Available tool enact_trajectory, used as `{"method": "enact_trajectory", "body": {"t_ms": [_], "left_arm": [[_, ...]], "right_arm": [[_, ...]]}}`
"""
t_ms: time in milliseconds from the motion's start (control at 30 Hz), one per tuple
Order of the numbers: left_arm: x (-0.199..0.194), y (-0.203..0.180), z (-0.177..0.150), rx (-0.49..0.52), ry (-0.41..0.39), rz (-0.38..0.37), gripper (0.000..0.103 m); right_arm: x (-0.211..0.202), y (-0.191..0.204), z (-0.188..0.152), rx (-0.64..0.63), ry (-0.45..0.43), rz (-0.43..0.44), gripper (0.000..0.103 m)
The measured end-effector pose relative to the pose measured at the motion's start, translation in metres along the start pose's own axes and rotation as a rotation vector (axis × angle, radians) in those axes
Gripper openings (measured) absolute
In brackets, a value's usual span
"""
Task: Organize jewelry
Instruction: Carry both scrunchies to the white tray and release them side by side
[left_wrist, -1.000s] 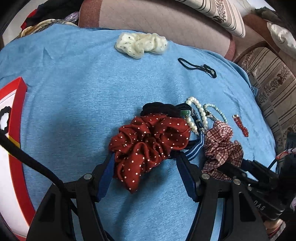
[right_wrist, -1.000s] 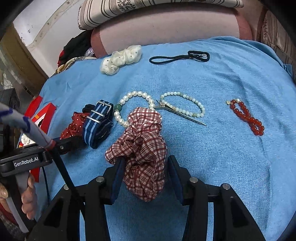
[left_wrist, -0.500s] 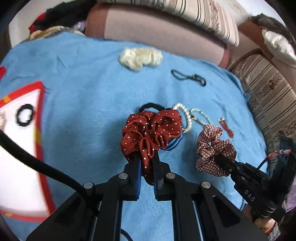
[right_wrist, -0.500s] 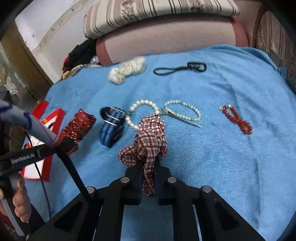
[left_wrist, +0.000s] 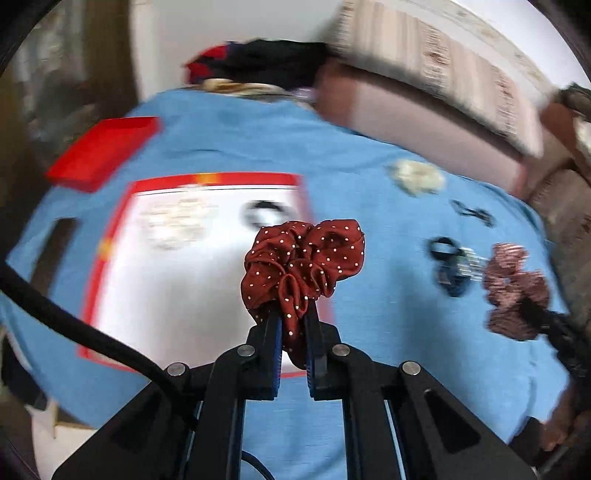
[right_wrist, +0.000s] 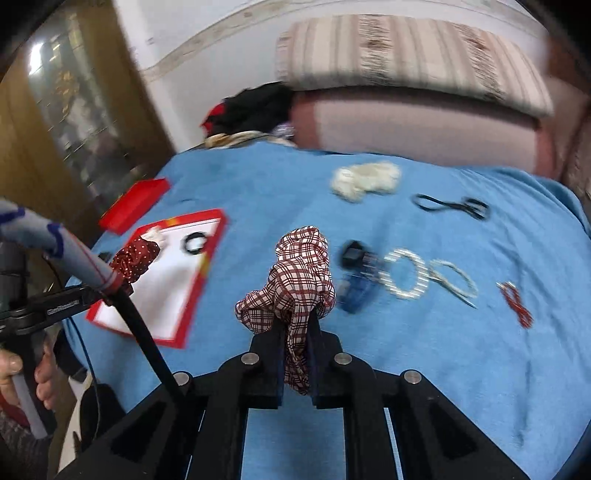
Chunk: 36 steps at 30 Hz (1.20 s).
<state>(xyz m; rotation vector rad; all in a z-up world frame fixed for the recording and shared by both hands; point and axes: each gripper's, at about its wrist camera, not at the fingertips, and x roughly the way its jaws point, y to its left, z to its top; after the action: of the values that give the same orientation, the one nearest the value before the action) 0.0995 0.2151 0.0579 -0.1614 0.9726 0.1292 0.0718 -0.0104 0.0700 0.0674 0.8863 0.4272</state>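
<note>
Left gripper (left_wrist: 293, 325) jaws clamp a dark red polka-dot fabric scrunchie (left_wrist: 303, 264); right gripper (right_wrist: 297, 334) jaws clamp a plaid fabric scrunchie (right_wrist: 299, 280). The red-rimmed white tray (right_wrist: 192, 299) holds few pieces; most remain on the blue bedcover (right_wrist: 424, 350).

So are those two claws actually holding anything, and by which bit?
Yes, both. The left gripper pinches the dotted red scrunchie by a bottom fold. The right gripper pinches the plaid scrunchie by its lower fold.
</note>
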Motion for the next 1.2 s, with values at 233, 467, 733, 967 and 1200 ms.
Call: {"method": "enact_trajectory", "body": {"t_ms": [233, 467, 733, 967, 1200], "left_arm": [[0.009, 0.08, -0.007, -0.099, 0.019, 0.101, 0.01], [0.043, 0.127, -0.011, -0.17, 0.079, 0.137, 0.01], [0.071, 0.142, -0.005, -0.176, 0.102, 0.173, 0.01], [0.077, 0.146, -0.001, -0.186, 0.095, 0.19, 0.019], [0.065, 0.142, 0.001, -0.187, 0.071, 0.194, 0.039]], "right_arm": [[0.048, 0.075, 0.025, -0.115, 0.029, 0.106, 0.01], [0.116, 0.135, 0.045, -0.158, 0.115, 0.227, 0.01], [0.183, 0.156, 0.048, -0.065, 0.217, 0.324, 0.01], [0.212, 0.143, 0.036, -0.037, 0.271, 0.254, 0.012], [0.199, 0.141, 0.035, -0.078, 0.247, 0.227, 0.028]]}}
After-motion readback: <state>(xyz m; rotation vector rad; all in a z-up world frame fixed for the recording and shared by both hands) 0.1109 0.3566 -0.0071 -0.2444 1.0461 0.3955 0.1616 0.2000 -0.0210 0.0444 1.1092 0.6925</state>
